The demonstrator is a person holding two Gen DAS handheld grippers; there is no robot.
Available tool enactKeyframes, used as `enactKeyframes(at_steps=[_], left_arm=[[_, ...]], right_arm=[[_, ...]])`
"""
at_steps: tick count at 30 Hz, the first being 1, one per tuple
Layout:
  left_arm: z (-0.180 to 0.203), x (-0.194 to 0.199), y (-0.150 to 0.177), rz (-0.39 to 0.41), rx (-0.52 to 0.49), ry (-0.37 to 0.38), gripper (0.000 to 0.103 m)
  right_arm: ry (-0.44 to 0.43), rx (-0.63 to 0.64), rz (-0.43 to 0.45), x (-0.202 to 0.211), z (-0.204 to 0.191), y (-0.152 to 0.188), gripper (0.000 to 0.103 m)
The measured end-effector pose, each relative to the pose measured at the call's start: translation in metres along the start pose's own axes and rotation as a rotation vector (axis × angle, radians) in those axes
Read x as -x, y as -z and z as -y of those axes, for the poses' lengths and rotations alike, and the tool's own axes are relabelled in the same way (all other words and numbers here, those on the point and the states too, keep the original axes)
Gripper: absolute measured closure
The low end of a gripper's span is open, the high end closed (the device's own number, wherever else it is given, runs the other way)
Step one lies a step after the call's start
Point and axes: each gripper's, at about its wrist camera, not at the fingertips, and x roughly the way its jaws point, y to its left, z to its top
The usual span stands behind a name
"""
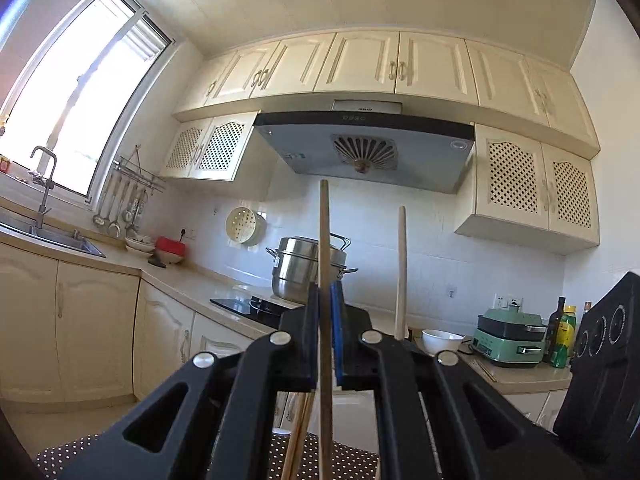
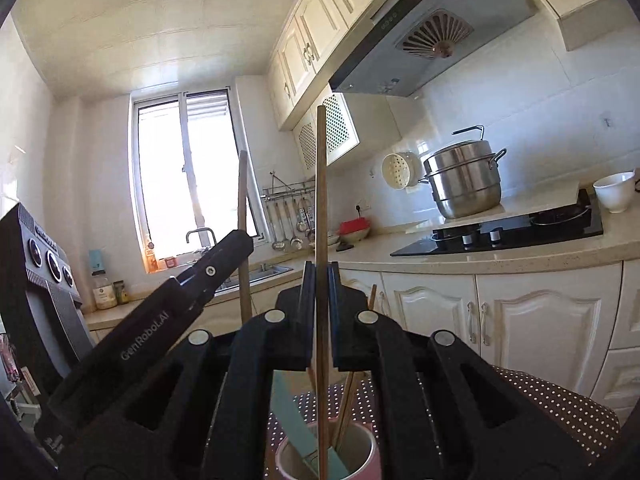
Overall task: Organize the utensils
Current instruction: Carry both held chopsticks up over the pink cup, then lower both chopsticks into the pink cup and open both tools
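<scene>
While your left tongs (image 1: 325, 312) clench one chopstick (image 1: 325, 240) upright, your right tongs (image 2: 321, 300) clench another chopstick (image 2: 321, 200), its long axis vertical, its lower end inside the pink cup (image 2: 366, 446) directly below on the dotted cloth (image 2: 560, 404).

Left gripper (image 1: 325, 300) points slightly upward, jaws clamped tight; right gripper (image 2: 321, 280) level, jaws likewise clamped.

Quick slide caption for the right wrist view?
Right gripper clamps an upright chopstick above the pink cup.
</scene>
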Motion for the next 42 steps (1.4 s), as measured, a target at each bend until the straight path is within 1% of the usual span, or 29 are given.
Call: enactKeyframes(at_steps=[2, 8, 15, 18, 25, 27, 28, 29, 31, 35, 42], left_arm=[[-0.003, -0.007, 0.003, -0.001, 0.0, -0.018, 0.097], [-0.004, -0.013, 0.011, 0.011, -0.018, -0.033, 0.097], [-0.01, -0.018, 0.027, -0.025, -0.013, -0.056, 0.097], [-0.014, -0.018, 0.031, -0.052, -0.01, -0.055, 0.097], [-0.019, -0.013, 0.03, -0.084, -0.016, -0.062, 0.096], [-0.02, -0.012, 0.029, -0.095, -0.017, -0.068, 0.092], [-0.021, -0.012, 0.029, -0.1, -0.017, -0.07, 0.084], [-0.022, -0.011, 0.029, -0.105, -0.015, -0.076, 0.079], [-0.025, -0.009, 0.029, -0.113, -0.012, -0.083, 0.077], [-0.03, -0.008, 0.029, -0.152, -0.001, -0.093, 0.075], [-0.034, -0.003, 0.028, -0.173, 0.002, -0.098, 0.073]], right_arm=[[0.007, -0.008, 0.01, -0.004, 0.004, 0.002, 0.097], [0.01, -0.002, 0.004, -0.013, 0.007, 0.01, 0.097], [0.024, -0.005, -0.023, -0.022, 0.013, 0.022, 0.096], [0.025, -0.015, -0.035, -0.024, 0.016, 0.025, 0.096], [0.033, -0.008, -0.05, -0.023, 0.015, 0.028, 0.096], [0.035, -0.009, -0.059, -0.024, 0.016, 0.029, 0.096], [0.036, -0.01, -0.061, -0.024, 0.016, 0.03, 0.096], [0.037, -0.01, -0.066, -0.024, 0.016, 0.03, 0.096], [0.042, -0.009, -0.074, -0.023, 0.016, 0.032, 0.096], [0.045, -0.011, -0.082, -0.022, 0.017, 0.034, 0.096], [0.046, -0.004, -0.096, -0.02, 0.013, 0.036, 0.096]])
